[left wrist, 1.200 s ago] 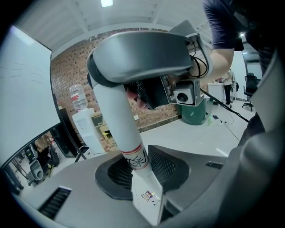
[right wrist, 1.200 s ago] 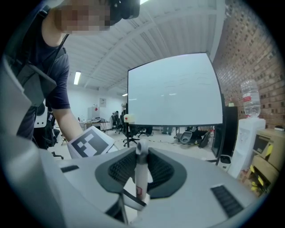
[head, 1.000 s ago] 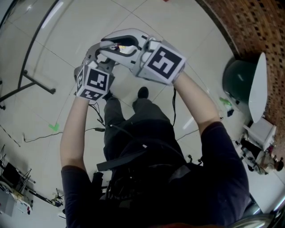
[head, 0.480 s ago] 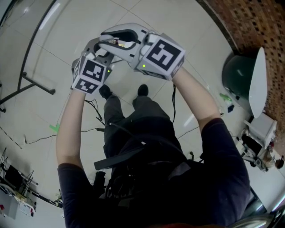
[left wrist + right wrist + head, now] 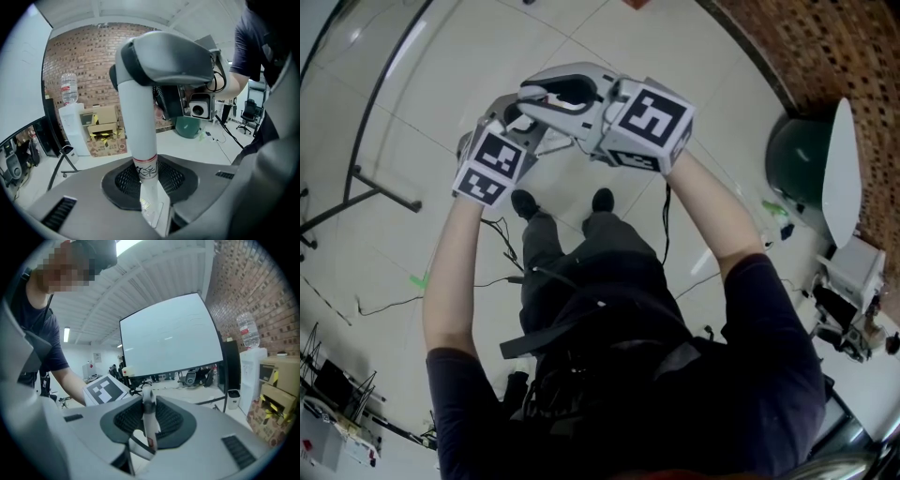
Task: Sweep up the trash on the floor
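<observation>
Pale tiled floor [image 5: 384,122], brick wall [image 5: 853,56] | left claw [image 5: 150,187] clamped on white handle [image 5: 138,126]; right claw [image 5: 147,427] grips it too, both held high | green scrap [image 5: 419,279] lies on floor, person's left | sweeping apparently not yet begun

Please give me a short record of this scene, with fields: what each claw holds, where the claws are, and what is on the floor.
left claw: shut on the white handle, lower part
right claw: shut on the same handle, near its top end
claws' position: close together, raised before the person
floor: pale tiles, one green scrap at the person's left
bin: dark green, white lid, by the brick wall
broom head: not visible
</observation>
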`<state>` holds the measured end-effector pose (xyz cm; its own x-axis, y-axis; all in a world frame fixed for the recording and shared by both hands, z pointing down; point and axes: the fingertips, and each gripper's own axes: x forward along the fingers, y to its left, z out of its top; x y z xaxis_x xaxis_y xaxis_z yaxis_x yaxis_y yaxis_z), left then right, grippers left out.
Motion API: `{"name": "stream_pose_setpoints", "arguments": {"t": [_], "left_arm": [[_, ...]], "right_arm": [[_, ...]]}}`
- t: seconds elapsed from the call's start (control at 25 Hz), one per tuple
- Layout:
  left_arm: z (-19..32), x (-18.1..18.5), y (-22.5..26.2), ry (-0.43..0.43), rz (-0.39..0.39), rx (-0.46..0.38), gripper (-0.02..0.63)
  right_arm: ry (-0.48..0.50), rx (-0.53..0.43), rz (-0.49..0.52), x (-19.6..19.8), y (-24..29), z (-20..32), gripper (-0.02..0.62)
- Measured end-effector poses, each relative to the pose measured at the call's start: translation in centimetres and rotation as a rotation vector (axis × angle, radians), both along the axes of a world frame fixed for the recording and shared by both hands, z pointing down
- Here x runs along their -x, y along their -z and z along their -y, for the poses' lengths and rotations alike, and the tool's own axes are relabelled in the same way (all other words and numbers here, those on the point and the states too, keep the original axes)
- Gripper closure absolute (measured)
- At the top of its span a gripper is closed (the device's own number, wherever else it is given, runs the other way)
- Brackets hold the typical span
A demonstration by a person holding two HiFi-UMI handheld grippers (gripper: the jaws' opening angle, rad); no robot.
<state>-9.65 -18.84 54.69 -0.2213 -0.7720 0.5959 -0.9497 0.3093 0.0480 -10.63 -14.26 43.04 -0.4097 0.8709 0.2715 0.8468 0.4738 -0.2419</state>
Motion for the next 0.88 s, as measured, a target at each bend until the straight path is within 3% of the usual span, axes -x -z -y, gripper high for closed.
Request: {"name": "stream_pose_setpoints", "arguments": {"t": [0.28,0.56,0.88], "left_arm": [[0.3,-0.2,2.0,-0.027,0.039,0.01,0.523],[-0.3,-0.1,5.4,0.014,0.042,-0.01,0.522],[0.0,1.1,12.0,-0.005,0.184,-0.053,0.522]], "right_arm": [[0.001,0.006,0.031,-0.5,2.0,0.2,0.495],[0.004,0.01,0.099,-1.3,5.7,-0.6,0.495],[-0.034,0.016,0.168,-0.9,11.8,-0.2,0.495]]}}
